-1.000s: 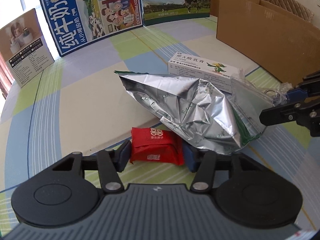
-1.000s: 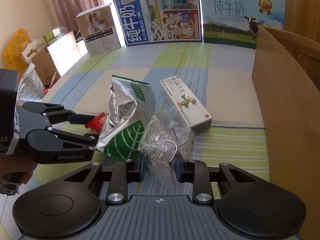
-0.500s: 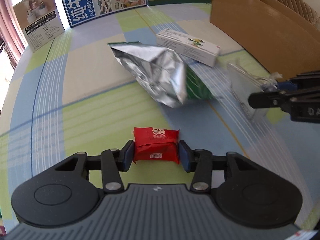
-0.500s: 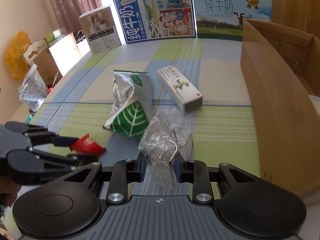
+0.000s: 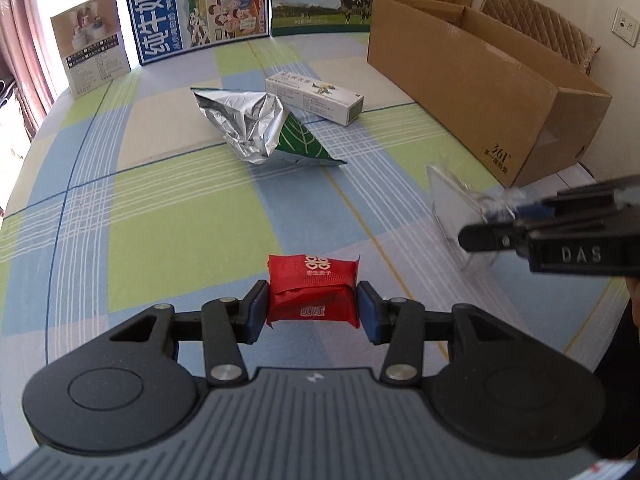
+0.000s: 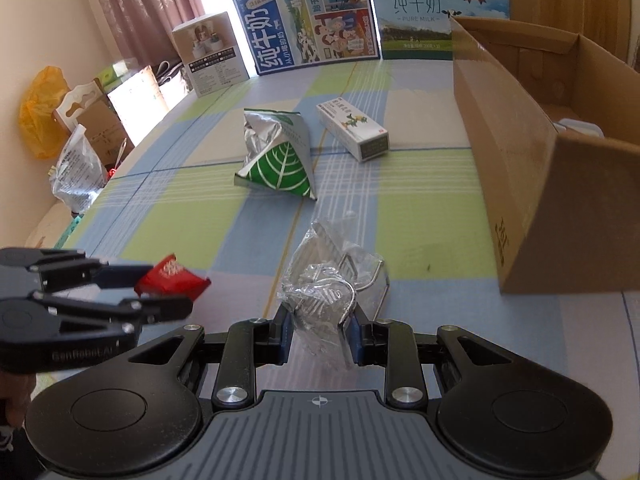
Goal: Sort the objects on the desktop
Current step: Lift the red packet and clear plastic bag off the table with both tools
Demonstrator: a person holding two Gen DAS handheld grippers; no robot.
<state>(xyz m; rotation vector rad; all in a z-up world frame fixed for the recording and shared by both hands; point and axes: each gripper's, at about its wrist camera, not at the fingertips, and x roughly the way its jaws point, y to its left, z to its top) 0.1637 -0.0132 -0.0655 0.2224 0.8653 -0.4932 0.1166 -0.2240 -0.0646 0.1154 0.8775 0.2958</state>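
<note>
Blue pads of the left gripper (image 5: 312, 308) pinch a small red foil snack packet (image 5: 313, 288) held above the checked tablecloth (image 5: 160, 200). The right gripper (image 6: 318, 334) is closed on a crinkled clear plastic bag of metal hooks (image 6: 332, 280), near the open brown cardboard box (image 6: 520, 160). That slippery film could slide free, I judge, spilling the hooks.

Left gripper (image 5: 312, 306) jaws clamped on load, raised; right gripper (image 6: 318, 330) likewise, alongside.
</note>
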